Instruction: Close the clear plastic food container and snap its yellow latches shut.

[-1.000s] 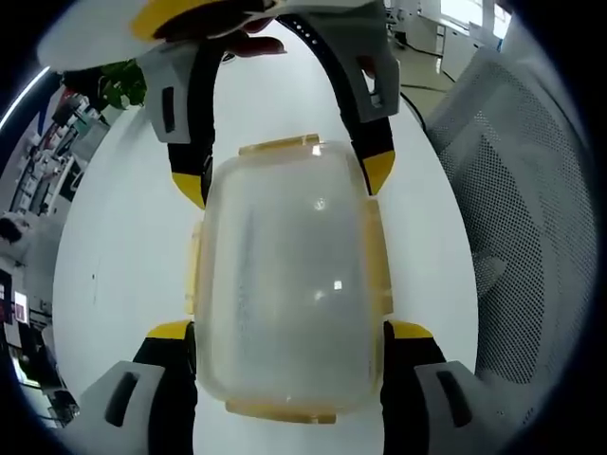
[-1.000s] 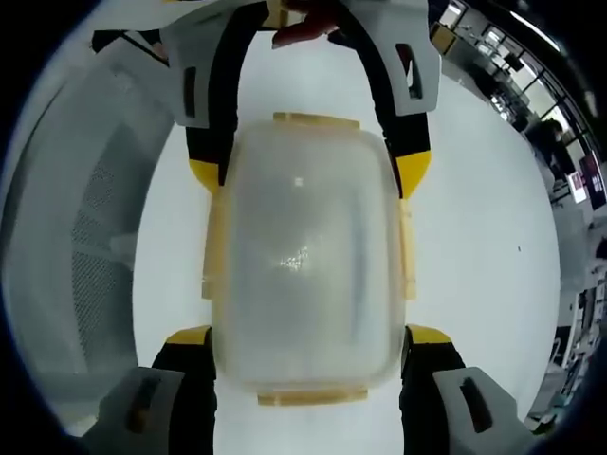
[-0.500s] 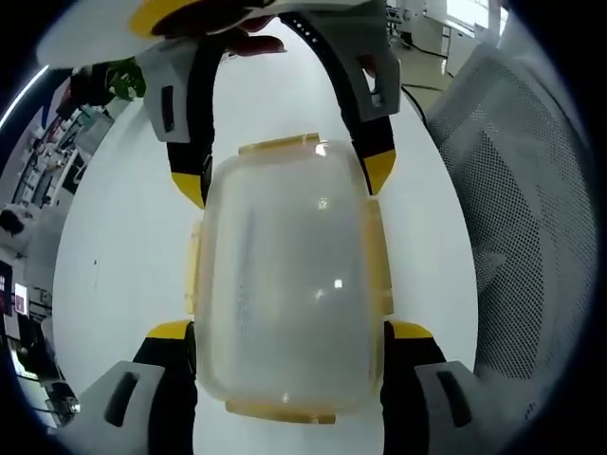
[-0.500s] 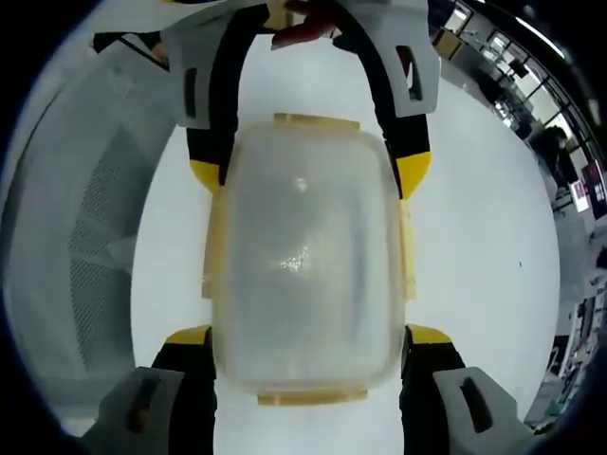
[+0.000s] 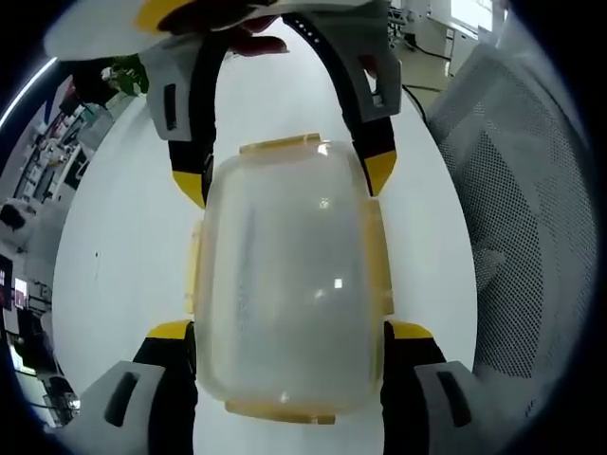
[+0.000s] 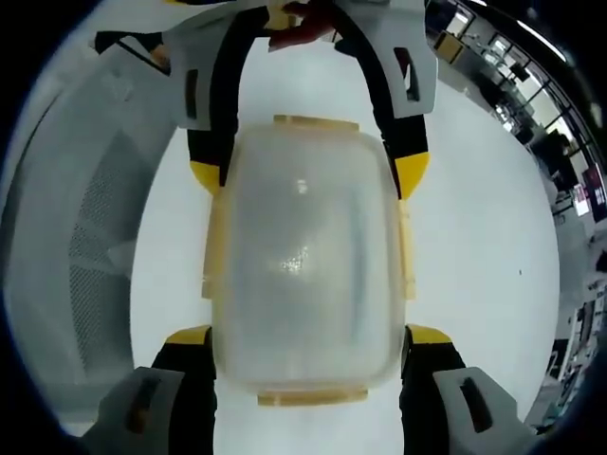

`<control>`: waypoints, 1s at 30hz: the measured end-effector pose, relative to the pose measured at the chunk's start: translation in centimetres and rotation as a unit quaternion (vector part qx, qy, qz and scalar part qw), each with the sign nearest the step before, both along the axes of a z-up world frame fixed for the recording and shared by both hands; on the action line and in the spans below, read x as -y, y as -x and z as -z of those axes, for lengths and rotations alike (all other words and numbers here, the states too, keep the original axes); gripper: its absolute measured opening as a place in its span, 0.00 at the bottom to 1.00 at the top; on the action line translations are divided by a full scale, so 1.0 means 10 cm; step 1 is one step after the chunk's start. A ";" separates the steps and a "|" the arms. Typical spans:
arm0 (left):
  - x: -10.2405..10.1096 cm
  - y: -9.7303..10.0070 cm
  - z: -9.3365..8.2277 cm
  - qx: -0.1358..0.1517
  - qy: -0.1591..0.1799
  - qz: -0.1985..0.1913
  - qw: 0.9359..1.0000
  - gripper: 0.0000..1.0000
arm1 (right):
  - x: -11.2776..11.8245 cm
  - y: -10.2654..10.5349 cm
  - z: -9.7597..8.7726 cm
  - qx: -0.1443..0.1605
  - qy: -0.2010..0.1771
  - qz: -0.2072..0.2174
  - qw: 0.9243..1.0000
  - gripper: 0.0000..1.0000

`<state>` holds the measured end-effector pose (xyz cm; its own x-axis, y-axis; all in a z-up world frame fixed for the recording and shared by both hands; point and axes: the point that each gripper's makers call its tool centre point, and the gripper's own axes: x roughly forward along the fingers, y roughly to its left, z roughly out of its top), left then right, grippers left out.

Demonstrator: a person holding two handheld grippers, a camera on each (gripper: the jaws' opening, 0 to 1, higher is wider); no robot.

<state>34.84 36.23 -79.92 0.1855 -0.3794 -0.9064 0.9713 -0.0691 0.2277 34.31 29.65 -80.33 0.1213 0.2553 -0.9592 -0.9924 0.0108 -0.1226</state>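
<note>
Almost nothing has moved over the last second: both views drift only slightly against the room, and the clear plastic food container with yellow latches (image 5: 289, 284) (image 6: 305, 263) keeps its place between the two tools. It lies lid-up on the white tabletop (image 5: 123, 256) (image 6: 474, 227), lid seated. A yellow latch tab shows on each of its four sides, all lying close along the rim; whether they are snapped home cannot be told.

In the left gripper view, the left gripper (image 5: 289, 332) stands spread wide, its yellow-tipped black jaws flanking the near end of the container, one on each long side, right against the side latches. Facing it, the right gripper (image 5: 285, 180) straddles the far end the same way. The right gripper view mirrors this: the right gripper (image 6: 308, 336) has its jaws wide apart beside the near end, and the left gripper (image 6: 308, 175) brackets the far end. Whether the jaws squeeze the walls or merely touch them is not clear.

Beyond the far tool, fingertips (image 5: 254, 45) (image 6: 303, 19) show on its handle. A grey mesh chair back (image 5: 531, 218) (image 6: 76, 237) stands beside the table, to the right of the left gripper. Office desks and clutter (image 5: 38, 161) (image 6: 560, 142) lie on the other side, blurred.
</note>
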 end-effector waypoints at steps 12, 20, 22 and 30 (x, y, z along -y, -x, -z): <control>0.01 0.00 0.00 0.000 0.003 -0.003 1.000 0.80 | 0.00 0.00 0.00 -0.001 -0.006 -0.001 1.000 0.80; 0.01 -0.01 0.00 -0.002 0.007 -0.007 1.000 0.80 | 0.00 -0.01 -0.01 0.000 -0.012 -0.004 1.000 0.80; 0.02 -0.02 0.00 -0.003 0.009 -0.008 1.000 0.80 | 0.01 -0.02 0.00 0.000 -0.010 -0.005 1.000 0.80; 0.03 -0.06 0.00 -0.003 0.011 -0.008 1.000 0.80 | 0.02 -0.07 0.00 0.001 -0.014 -0.005 1.000 0.81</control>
<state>35.41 35.89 -79.91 0.1866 -0.3953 -0.8994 0.9736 -0.0483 0.2232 35.01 29.45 -80.38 0.1210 0.2824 -0.9516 -0.9922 0.0045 -0.1248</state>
